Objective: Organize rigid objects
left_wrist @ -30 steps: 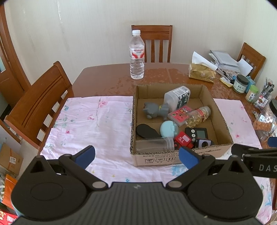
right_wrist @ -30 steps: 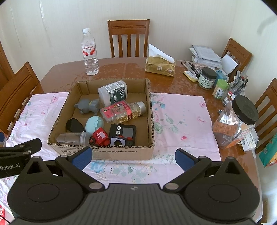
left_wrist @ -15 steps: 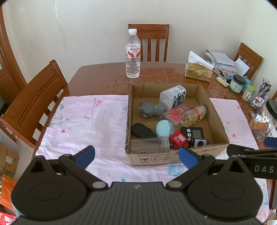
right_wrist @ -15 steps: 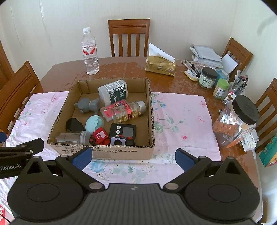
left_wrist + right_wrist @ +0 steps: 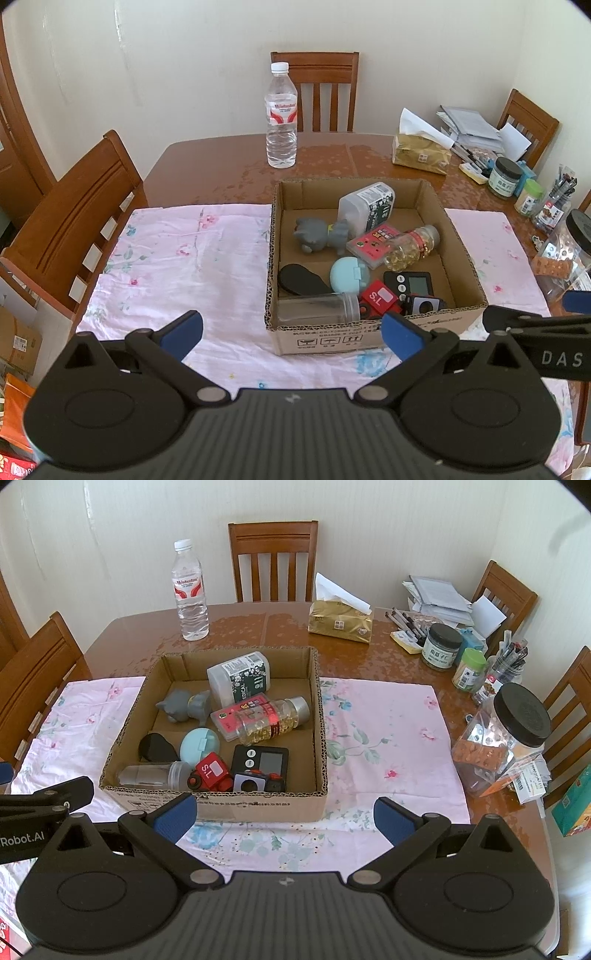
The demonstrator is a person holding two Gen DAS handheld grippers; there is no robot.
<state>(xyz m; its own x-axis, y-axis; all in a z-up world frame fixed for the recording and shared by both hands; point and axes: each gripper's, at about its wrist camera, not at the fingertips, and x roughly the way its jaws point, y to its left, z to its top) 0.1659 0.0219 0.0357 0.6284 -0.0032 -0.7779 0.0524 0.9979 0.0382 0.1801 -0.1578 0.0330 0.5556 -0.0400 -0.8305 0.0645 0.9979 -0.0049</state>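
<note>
A cardboard box [image 5: 325, 338] [image 5: 225, 803] sits on a pink floral cloth [image 5: 184, 258] [image 5: 388, 731]. Inside lie several objects: a white medicine bottle [image 5: 240, 677], a grey cat figure [image 5: 183, 705], a capsule bottle [image 5: 273, 720], a light blue round case [image 5: 199, 740], a black timer [image 5: 260, 760], a red toy [image 5: 212, 773], a clear tube [image 5: 155, 775] and a black oval piece [image 5: 157, 747]. My left gripper [image 5: 291, 332] is open and empty before the box's near wall. My right gripper [image 5: 282, 816] is open and empty, also near that wall.
A water bottle [image 5: 190, 594] and a gold tissue pack [image 5: 340, 622] stand behind the box. Jars, pens and papers crowd the right side, with a large black-lidded jar [image 5: 502, 738]. Wooden chairs [image 5: 70, 218] surround the table.
The left wrist view has drifted slightly, so the box sits a little further left in it. The right view is almost unchanged. Both grippers stay open.
</note>
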